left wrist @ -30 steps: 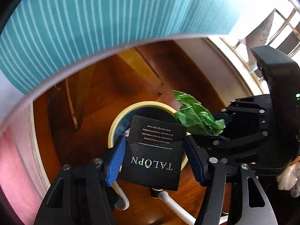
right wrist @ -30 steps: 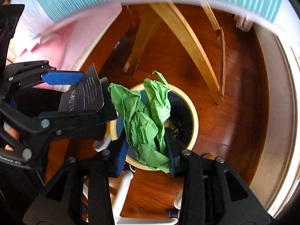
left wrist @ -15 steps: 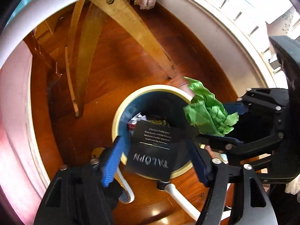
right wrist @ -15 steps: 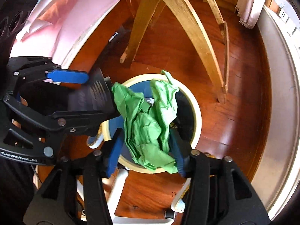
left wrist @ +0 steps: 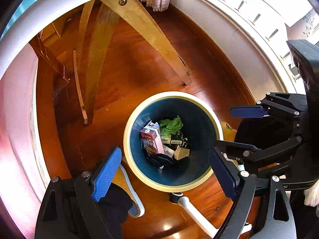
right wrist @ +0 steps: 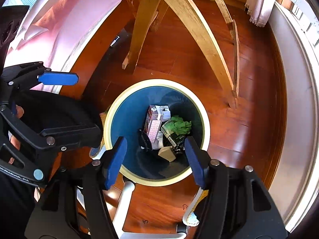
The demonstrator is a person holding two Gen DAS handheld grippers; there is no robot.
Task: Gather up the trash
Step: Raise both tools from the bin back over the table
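Trash lies at the bottom of the round wastebasket (left wrist: pixel 127 139), whose cream rim and dark blue inner wall stand on the reddish wooden floor (left wrist: pixel 127 67). Inside it, the crumpled green paper (left wrist: pixel 172 123) rests against a pink drink carton (left wrist: pixel 152 142), with a black card (left wrist: pixel 159 160) and a tan scrap (left wrist: pixel 181 153) just beside them. In the right wrist view the same green paper (right wrist: pixel 180 127) sits to the right of the carton (right wrist: pixel 153 126).

Both tools point steeply down over the basket. The left tool (left wrist: pixel 165 177) has its blue pads (left wrist: pixel 106 174) spread wide, its jaws opening with nothing between them. The right tool (right wrist: pixel 155 162) has its jaws opening too, at a medium width, and holds nothing; the basket's mouth shows between them.

Pale wooden chair legs (right wrist: pixel 191 25) stand on the floor beyond the basket. A white chair base (right wrist: pixel 124 203) lies near the basket's closest edge.
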